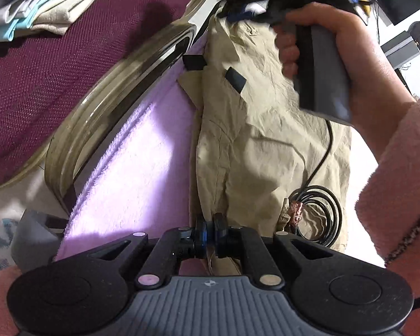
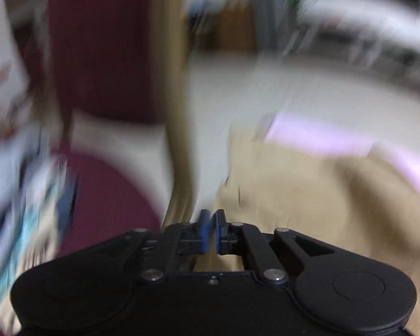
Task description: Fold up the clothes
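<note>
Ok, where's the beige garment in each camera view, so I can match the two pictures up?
Left wrist view: the beige garment fills the centre, running from the left hand-held gripper to the top, lying on the purple towel.
Right wrist view: blurred, it fills the lower right, beside the right hand-held gripper.
Shared landmark: the maroon chair seat, at the left of both views.

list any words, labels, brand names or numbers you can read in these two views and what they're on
None can be read.
Left gripper: its grey body bears only a small pale emblem, with no letters.
Khaki garment: no tag or print shows.
Right wrist view: blurred by motion, so nothing there is legible.
</note>
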Demonstrator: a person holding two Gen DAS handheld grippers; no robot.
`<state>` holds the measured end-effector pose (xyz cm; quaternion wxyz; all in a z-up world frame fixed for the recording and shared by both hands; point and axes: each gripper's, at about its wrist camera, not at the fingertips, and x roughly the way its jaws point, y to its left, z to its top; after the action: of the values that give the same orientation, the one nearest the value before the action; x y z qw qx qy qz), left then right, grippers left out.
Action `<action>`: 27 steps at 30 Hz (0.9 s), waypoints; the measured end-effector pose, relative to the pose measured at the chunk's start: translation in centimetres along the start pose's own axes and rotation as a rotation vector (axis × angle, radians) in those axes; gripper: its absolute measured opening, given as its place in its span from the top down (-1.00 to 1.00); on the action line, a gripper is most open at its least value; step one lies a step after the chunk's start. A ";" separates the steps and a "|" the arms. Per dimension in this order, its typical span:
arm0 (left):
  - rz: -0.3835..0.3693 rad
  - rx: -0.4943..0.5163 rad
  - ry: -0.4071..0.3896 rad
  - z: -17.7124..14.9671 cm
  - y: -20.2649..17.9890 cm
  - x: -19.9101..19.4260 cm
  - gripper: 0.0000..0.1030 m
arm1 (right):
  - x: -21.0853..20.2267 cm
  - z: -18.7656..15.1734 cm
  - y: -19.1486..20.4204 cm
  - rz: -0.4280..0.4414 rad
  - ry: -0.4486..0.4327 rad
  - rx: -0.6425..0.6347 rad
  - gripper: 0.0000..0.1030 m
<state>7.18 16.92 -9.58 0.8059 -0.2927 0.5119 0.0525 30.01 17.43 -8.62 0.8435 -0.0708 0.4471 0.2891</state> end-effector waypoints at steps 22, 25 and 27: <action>0.043 0.455 -0.189 8.7 -4.4 1.9 0.72 | -5.7 -1.6 -22.0 -0.204 -0.126 0.424 0.04; 0.044 0.436 -0.121 9.1 -4.3 3.7 0.73 | -4.0 -0.4 -22.5 -0.172 -0.121 0.426 0.27; 0.060 0.435 -0.119 9.1 -4.4 4.2 0.73 | -2.6 0.5 -22.1 -0.176 -0.104 0.395 0.27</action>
<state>18.07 17.20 -8.57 0.8768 -0.0930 0.4715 -0.0179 41.43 -1.67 -9.38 0.8849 0.0722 0.4429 0.1246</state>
